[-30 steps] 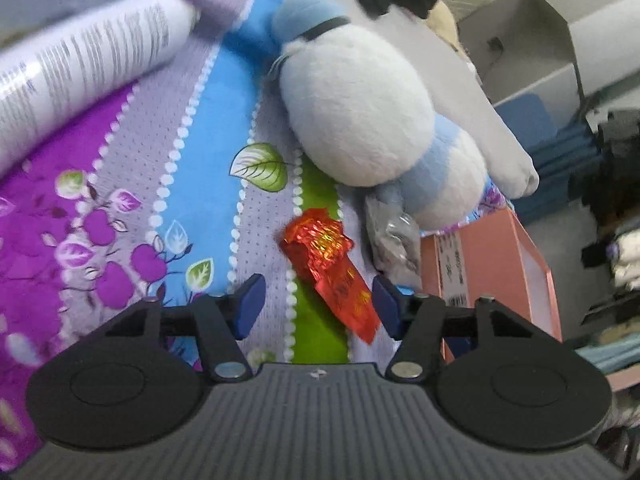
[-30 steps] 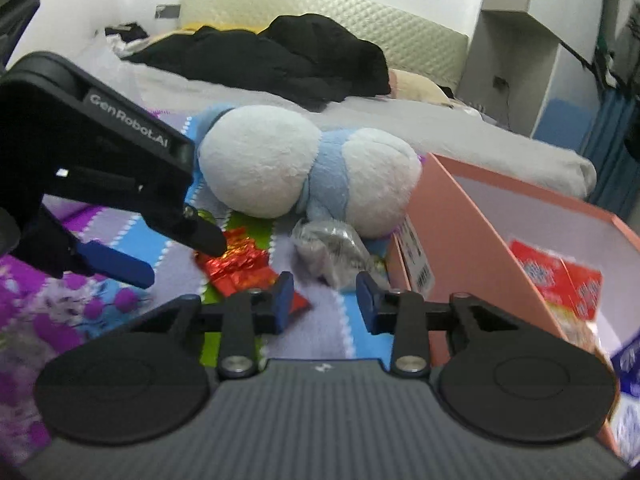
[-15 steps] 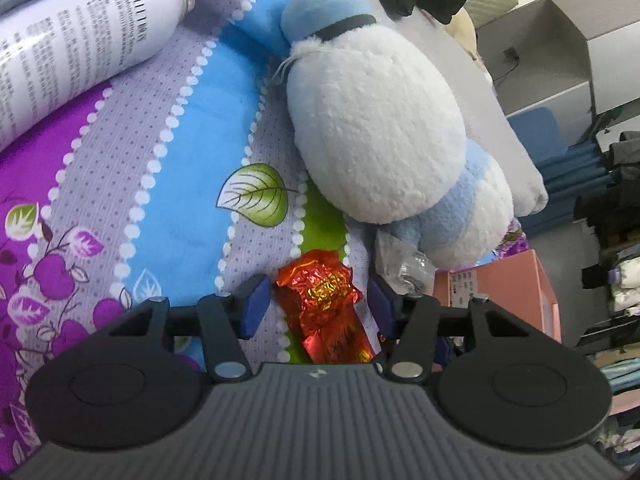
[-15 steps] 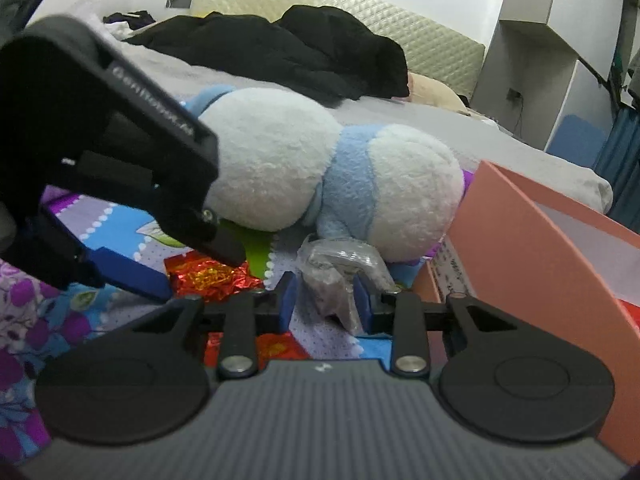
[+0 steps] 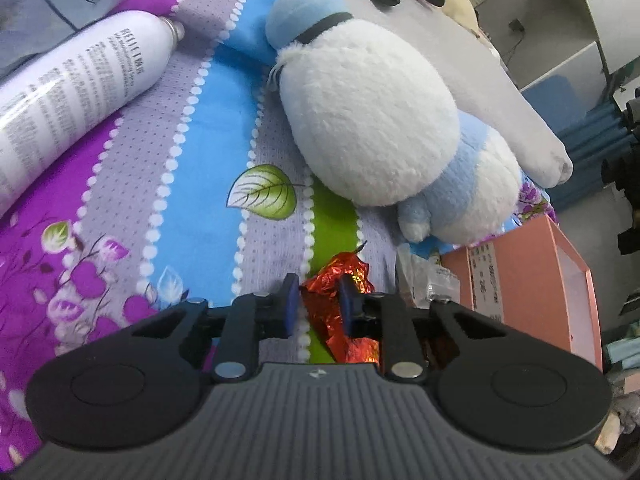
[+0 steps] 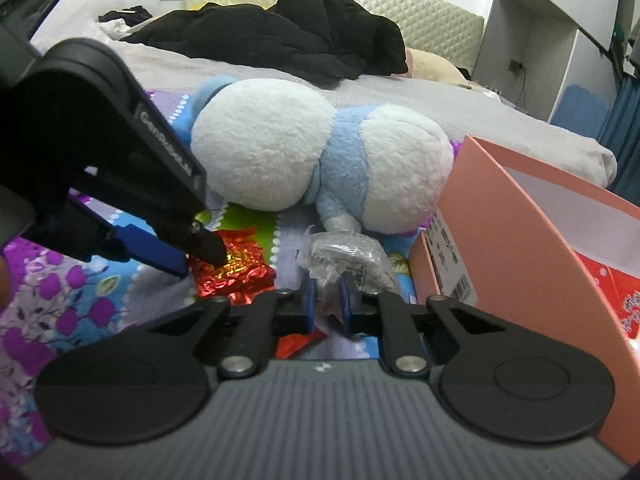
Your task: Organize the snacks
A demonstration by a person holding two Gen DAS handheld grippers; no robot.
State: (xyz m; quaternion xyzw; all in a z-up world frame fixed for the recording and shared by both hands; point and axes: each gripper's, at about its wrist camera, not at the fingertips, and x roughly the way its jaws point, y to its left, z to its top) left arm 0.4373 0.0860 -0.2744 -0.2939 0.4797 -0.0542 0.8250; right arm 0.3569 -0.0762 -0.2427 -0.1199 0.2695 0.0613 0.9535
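A crumpled red foil snack [image 5: 336,280] lies on the patterned bedspread [image 5: 192,152]. My left gripper [image 5: 318,300] has its blue pads on either side of the snack, and its jaws are closing on the foil. The right wrist view shows the same gripper [image 6: 192,258] coming in from the left over the red foil snack [image 6: 236,272]. A clear plastic snack bag [image 6: 344,258] rests below the plush toy. My right gripper [image 6: 327,300] is closing its jaws on the bag's near edge. In the left wrist view the clear bag [image 5: 420,276] lies just right of the fingers.
A white and light-blue plush toy [image 5: 372,120] lies just beyond both snacks. An open pink box [image 6: 500,220] at the right holds red packets [image 6: 616,292]. A white bottle [image 5: 72,92] lies at the upper left. Black clothes [image 6: 300,40] are piled further up the bed.
The left gripper came forward over the red foil snack and its jaws narrowed onto it. The right gripper moved up to the clear bag and its jaws closed in on it.
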